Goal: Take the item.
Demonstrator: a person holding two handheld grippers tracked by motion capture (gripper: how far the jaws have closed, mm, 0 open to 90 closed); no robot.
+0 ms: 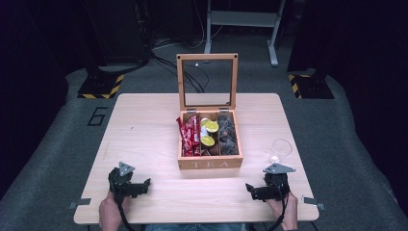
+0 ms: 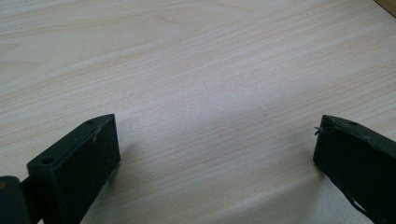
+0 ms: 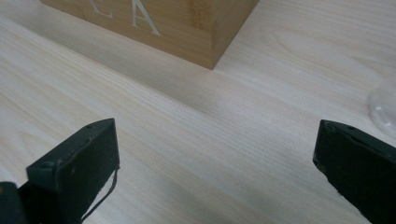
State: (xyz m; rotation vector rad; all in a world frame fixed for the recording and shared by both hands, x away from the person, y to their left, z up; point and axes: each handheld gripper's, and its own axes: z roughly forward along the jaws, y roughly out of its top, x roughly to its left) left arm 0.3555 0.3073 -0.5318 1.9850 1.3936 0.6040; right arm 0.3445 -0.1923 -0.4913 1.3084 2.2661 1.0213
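A pale wooden table (image 1: 144, 125) carries an open wooden tea box (image 1: 210, 162) at its centre and a clear glass (image 1: 281, 149) near its right edge.

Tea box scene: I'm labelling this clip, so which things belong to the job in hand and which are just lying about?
Job in hand:
- left gripper, jaws open
- right gripper, jaws open
- wooden tea box, lid up
- red sachets, lime-topped capsules, dark tea bags inside

Lying about:
- clear glass, beside the right gripper
- floor cables
- metal stand
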